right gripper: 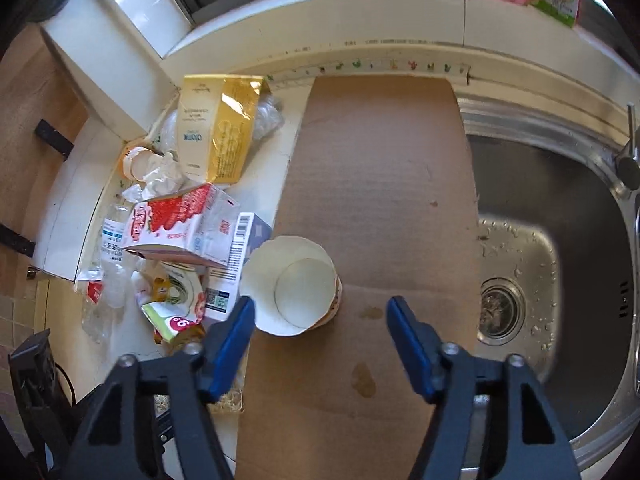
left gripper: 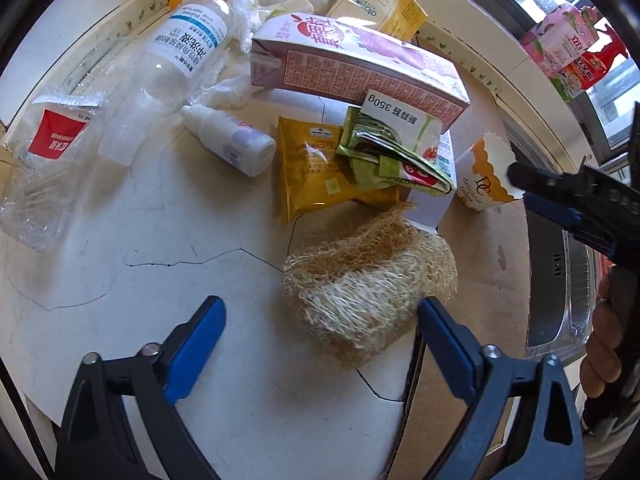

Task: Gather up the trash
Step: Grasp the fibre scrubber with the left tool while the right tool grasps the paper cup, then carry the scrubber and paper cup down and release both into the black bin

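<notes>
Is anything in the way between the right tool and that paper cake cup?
Nothing visible. The right tool hangs open right above the paper cake cup, which stands upright on the cardboard. The carton pile sits off to the side, not between them.

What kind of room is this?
Most likely a home kitchen: a steel sink with a drain and tap, set in a counter under a window.
</notes>
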`<state>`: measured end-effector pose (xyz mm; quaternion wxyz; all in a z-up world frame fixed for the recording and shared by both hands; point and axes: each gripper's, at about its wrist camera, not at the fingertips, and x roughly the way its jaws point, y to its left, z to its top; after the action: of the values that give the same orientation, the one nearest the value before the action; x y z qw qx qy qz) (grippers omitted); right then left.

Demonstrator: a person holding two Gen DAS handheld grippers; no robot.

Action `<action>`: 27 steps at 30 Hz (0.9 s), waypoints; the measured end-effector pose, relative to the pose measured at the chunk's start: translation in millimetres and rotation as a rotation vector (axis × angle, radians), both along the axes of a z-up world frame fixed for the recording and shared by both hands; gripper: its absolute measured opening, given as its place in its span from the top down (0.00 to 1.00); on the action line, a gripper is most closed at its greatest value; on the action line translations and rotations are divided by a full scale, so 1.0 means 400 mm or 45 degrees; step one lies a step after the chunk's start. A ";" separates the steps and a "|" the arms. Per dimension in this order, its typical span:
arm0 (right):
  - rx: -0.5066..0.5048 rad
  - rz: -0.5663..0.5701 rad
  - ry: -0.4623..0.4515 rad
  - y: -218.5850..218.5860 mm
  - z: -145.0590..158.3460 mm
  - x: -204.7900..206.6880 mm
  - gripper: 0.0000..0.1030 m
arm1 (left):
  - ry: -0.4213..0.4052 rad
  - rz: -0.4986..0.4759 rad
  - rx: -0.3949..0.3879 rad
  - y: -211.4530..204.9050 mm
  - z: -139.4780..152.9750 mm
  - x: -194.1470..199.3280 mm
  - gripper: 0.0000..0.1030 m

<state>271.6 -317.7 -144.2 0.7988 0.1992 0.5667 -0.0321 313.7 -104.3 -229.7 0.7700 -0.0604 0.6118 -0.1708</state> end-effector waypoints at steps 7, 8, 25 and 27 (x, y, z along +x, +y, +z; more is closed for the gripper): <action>0.070 -0.021 0.040 0.004 -0.038 -0.007 0.92 | -0.028 -0.047 -0.114 -0.008 0.031 -0.018 0.61; 0.071 -0.021 0.031 0.007 -0.035 -0.012 0.95 | -0.050 -0.050 -0.107 -0.011 0.036 -0.025 0.68; 0.091 0.020 -0.164 0.087 0.139 -0.291 0.99 | -0.317 -0.037 -0.119 0.065 0.245 -0.269 0.77; 0.095 0.040 -0.187 0.108 0.166 -0.345 0.99 | -0.344 -0.040 -0.127 0.087 0.280 -0.331 0.77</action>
<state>133.4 -274.5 -78.0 0.8307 0.2219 0.5103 0.0164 181.3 -69.5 -117.7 0.8385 -0.0654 0.4943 -0.2196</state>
